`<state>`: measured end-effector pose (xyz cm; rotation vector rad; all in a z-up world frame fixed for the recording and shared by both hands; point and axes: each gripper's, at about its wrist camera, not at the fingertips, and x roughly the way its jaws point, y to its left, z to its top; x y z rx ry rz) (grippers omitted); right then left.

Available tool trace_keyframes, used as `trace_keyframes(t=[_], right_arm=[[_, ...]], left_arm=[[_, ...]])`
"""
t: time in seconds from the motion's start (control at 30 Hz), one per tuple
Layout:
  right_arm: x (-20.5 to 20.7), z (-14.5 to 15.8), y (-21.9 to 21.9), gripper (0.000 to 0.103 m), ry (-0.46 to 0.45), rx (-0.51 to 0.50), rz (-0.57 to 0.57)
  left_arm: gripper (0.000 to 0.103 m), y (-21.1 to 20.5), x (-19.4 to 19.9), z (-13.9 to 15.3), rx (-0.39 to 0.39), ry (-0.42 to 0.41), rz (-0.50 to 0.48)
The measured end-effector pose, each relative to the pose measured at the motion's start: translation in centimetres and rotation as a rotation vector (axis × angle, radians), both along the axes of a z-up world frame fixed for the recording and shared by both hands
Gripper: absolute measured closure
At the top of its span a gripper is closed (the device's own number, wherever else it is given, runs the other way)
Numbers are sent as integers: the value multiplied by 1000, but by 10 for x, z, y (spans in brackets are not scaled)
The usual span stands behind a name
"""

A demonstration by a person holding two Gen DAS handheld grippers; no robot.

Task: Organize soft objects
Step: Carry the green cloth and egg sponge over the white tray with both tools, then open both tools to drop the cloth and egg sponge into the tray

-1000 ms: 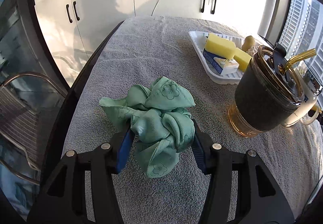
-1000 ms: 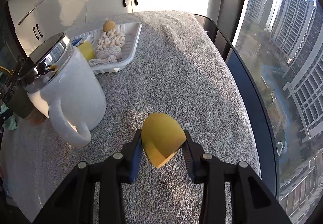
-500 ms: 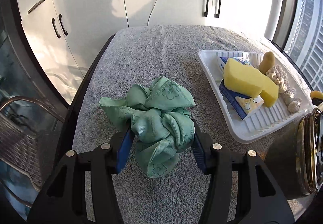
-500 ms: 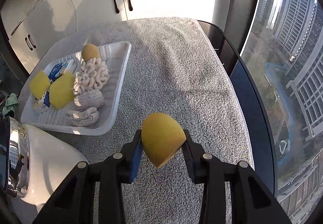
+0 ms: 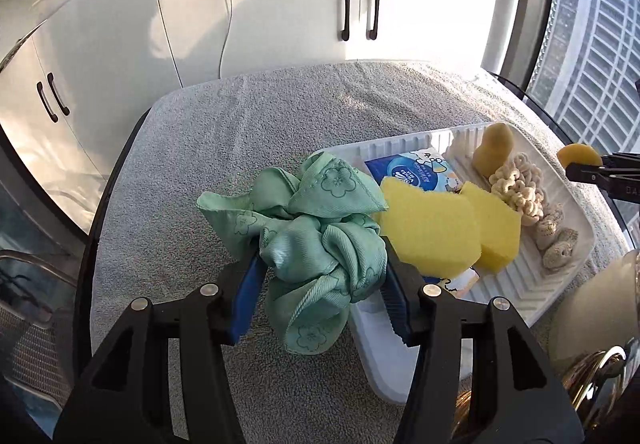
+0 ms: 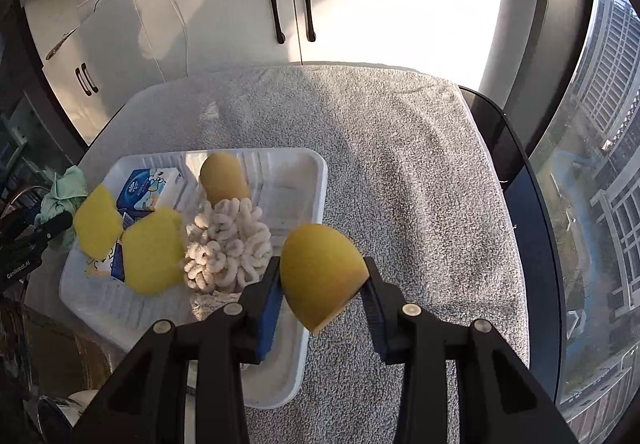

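With your left gripper (image 5: 320,284) clenched on the cloth (image 5: 316,236) at the tray (image 5: 536,296) edge and your right gripper (image 6: 320,292) grasping the sponge (image 6: 322,274) just beside it, an early release would likely drop either outside the crowded tray.

Between the left jaws, the crumpled mint-green cloth (image 5: 320,240) has a satiny sheen; the yellow teardrop sponge (image 6: 322,274) between the right jaws looks matt, porous. Beyond them: looped grey towelling bench cover (image 6: 400,172), glossy ribbed white plastic tray (image 5: 516,296).
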<state>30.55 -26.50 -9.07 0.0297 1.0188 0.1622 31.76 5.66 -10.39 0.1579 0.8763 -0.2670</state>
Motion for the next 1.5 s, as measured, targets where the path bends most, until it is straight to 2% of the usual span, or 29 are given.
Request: trace_keyframes(t=[0.13,0.4,0.5,0.6,0.67,0.73,0.77,0.83,0.97,1.17,1.33,1.5], right_arm=[[10,-5,17,63,15,-6,52],[26,-14,37,62,49,50,104],[30,-18,41,62,63,37,111],[31,-19,43,62,70,26,110],[31,-19,43,61,76,26,110],[30,-18,44,57,79,19,114],[29,-18,44,51,84,14,121],[28,-18,45,48,90,5,127],[24,-17,43,47,90,13,120],[12,-6,35,44,62,22,94],[-7,5,26,41,33,45,63],[-32,15,13,40,-7,33,-11]], left_arm=[[51,-18,6,-4,17,11,-55],[50,-32,20,-4,-36,60,-134],[48,-31,26,-5,-62,95,-133],[45,-26,33,-7,-100,142,-119],[34,-23,32,-6,-114,146,-111],[29,-21,28,-3,-115,129,-106],[28,-21,26,-2,-114,125,-106],[28,-21,21,1,-114,111,-108],[28,-19,15,8,-127,88,-93],[27,0,4,24,-188,39,-29],[26,13,-12,33,-174,12,31],[26,26,-34,40,-125,-36,136]])
